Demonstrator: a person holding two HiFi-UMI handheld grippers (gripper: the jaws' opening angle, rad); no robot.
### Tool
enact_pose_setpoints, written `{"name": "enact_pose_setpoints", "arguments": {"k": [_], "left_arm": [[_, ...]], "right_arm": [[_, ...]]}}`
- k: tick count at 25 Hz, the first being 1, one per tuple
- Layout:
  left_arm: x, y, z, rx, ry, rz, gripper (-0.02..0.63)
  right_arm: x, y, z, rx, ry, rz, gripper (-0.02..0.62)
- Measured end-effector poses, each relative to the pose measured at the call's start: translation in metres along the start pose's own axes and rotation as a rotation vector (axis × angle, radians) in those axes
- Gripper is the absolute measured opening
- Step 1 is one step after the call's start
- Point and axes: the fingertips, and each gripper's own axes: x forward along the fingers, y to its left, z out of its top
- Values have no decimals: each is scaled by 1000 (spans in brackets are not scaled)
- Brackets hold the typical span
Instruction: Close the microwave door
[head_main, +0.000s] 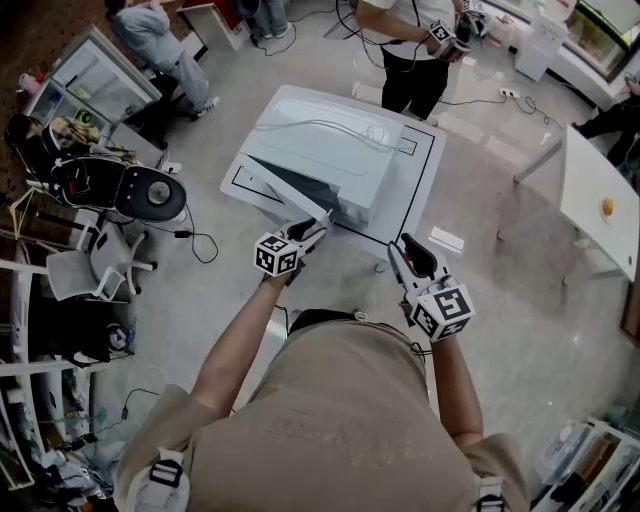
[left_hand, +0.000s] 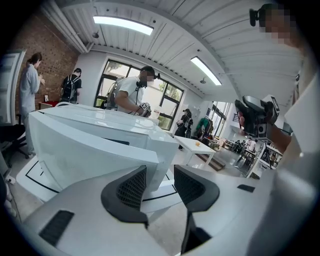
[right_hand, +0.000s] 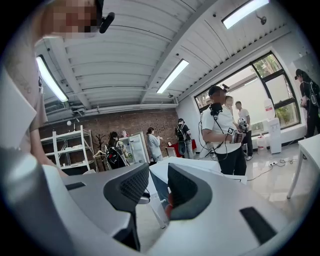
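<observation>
White plastic fills most of what I see: the microwave (head_main: 330, 150) sits on a low white platform (head_main: 425, 165) edged with a thin black line, and its door (head_main: 285, 190) stands swung out toward me. My left gripper (head_main: 303, 237) reaches forward on a nearly straight bare forearm, its tips at the door's free edge. In the left gripper view the claw is moderately wide, with the door's corner between the jaws, hard against or just beside the left pad; I can't tell which. My right gripper (head_main: 404, 256) is held with the elbow bent, near the platform's front edge and apart from the microwave. Its claw is narrowly parted with nothing in it.

Pale polished floor lies all round the platform. A small white block (head_main: 446, 240) lies just beside the platform's near right corner. A white table (head_main: 595, 170) stands well apart to the right, an office chair (head_main: 100, 265) and shelves to the left, and a standing person (head_main: 410, 50) beyond the far side.

For markings, I can read only the black-and-white square patterns on each gripper's cube.
</observation>
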Motion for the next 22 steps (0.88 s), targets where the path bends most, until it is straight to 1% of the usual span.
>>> {"name": "enact_pose_setpoints", "arguments": {"k": [14,17,22], "left_arm": [[30,5,18,17,12,-7,176],[37,9,23,3,5,1,175],[45,19,32,-34,-6,37,175]], "right_arm": [[-6,-9,-4,6,12,-27,121],[-7,-8,-4,6,15,-33,121],[-11,-12,-2,7,17,-48,121]]}}
